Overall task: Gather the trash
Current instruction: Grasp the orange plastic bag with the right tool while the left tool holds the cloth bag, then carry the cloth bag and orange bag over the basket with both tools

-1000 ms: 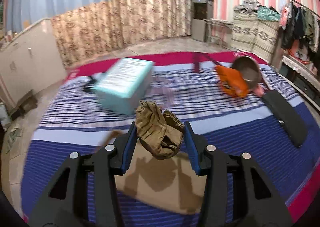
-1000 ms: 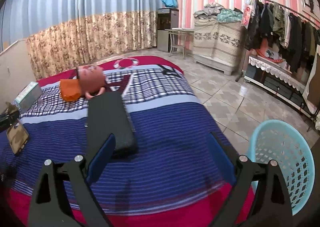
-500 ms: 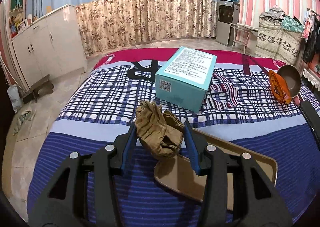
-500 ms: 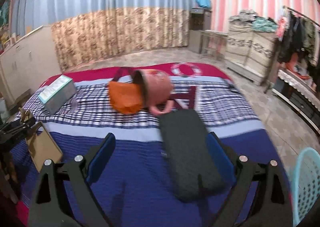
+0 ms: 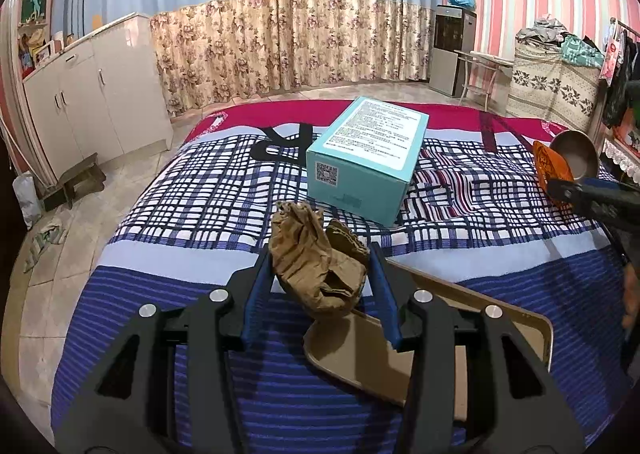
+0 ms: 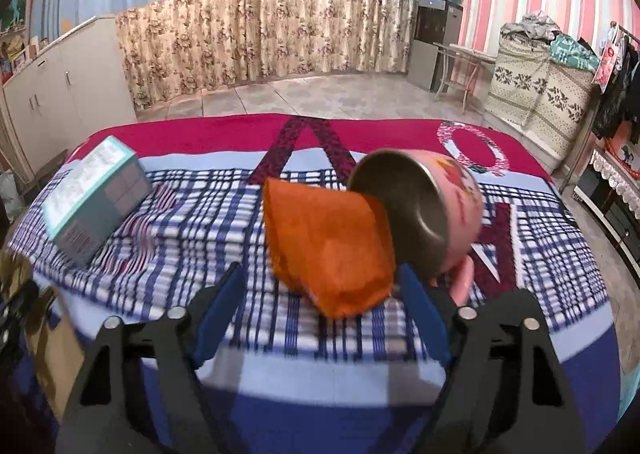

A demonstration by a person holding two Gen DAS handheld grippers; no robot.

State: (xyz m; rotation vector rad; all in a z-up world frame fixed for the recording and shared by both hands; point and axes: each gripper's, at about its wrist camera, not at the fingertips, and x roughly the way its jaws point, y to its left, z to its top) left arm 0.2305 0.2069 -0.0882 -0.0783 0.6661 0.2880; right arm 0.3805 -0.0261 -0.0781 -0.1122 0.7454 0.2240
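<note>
My left gripper is clenched on a crumpled wad of brown paper, both blue pads pressing its sides, so the wad sits squarely between my jaws and is lifted clear of the bed with the blue, white and red plaid blanket. Just beneath and to the right of these jaws lies a flat brown cardboard sheet on the blanket's dark blue stripes. Ahead of the jaws, past the wad, stands a teal rectangular cardboard box with a white printed label.

My right gripper has its jaws closing, and they are not yet gripping anything. A puffy orange plastic snack bag lies on the blanket between them and a little ahead of the tips. On the left side I see a clear gap between pad and bag; the right pad stands very near the bag's lower right corner, and the blur keeps me from telling whether it touches. Leaning against the bag's far right edge, just beyond my right jaw, is a pink cup with a dark metal inside, tipped on its side with its mouth turned toward the bag. The teal box sits well to the left of these jaws, and my left gripper shows dimly at the far left edge.
</note>
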